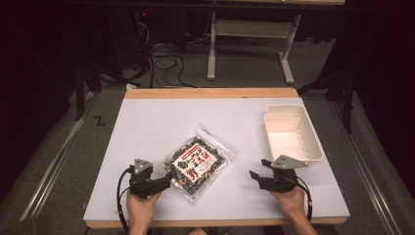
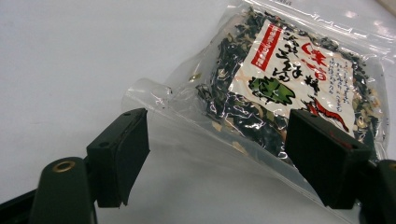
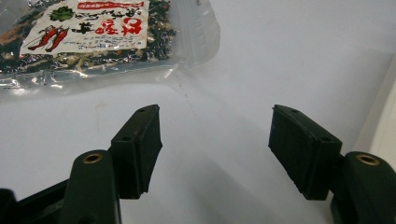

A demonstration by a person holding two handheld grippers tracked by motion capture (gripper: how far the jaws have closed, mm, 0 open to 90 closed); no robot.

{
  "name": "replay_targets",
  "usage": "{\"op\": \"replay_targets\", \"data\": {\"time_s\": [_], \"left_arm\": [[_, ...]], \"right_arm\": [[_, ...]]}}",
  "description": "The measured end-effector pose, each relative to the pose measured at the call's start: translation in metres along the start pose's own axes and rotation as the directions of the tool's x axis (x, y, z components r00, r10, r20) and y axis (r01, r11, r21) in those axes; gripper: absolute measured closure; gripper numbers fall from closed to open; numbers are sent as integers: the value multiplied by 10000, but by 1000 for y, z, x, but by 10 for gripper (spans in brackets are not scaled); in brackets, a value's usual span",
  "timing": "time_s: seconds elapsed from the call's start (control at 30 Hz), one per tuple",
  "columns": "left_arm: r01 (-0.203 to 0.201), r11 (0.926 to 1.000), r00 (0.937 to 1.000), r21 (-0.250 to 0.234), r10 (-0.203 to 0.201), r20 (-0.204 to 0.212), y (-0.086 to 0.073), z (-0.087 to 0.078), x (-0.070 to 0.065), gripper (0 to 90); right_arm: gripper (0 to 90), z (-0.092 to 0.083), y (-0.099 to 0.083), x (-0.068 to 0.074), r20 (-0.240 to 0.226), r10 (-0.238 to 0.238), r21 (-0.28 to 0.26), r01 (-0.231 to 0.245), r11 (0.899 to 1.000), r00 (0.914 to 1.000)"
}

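Observation:
A clear plastic bag of dark dried greens (image 1: 198,162) with a white and red label lies flat in the middle of the white table top (image 1: 161,122). My left gripper (image 1: 168,180) rests at the bag's near left corner, open, with the bag's clear edge (image 2: 205,140) lying between its jaws and no pad pressing on it. My right gripper (image 1: 259,169) sits to the right of the bag, open and empty, jaws pointing toward it. In the right gripper view the bag (image 3: 93,32) lies beyond the fingertips, at the upper left.
An empty cream plastic bin (image 1: 291,133) stands at the table's right side, just beyond my right hand; its wall (image 3: 385,121) shows at the right edge of the right gripper view. Cables and a metal frame stand on the floor behind the table.

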State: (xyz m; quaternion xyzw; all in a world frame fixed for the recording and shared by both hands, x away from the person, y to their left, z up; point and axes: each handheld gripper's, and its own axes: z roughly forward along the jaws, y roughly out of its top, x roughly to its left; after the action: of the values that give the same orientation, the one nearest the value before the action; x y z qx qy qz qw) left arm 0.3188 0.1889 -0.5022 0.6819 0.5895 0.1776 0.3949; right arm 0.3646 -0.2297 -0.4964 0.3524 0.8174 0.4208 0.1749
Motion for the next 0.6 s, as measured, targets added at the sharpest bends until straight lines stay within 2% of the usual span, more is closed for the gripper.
{"op": "replay_targets", "data": {"time_s": [0.27,0.47,0.6], "left_arm": [[-177,9992,9997,359,170,178,-1,4,-6,220],[-78,9990,9998,445,68,210,-1,5,-4,219],[-271,9976,9993,633,255,266,-2,8,-7,226]], "right_arm": [[346,-1,0,0,72,-126,-75,126,9999,9999],[343,-1,0,1,61,-84,-120,84,9999,9999],[338,-1,0,1,5,-265,-171,265,9995,9996]]}}
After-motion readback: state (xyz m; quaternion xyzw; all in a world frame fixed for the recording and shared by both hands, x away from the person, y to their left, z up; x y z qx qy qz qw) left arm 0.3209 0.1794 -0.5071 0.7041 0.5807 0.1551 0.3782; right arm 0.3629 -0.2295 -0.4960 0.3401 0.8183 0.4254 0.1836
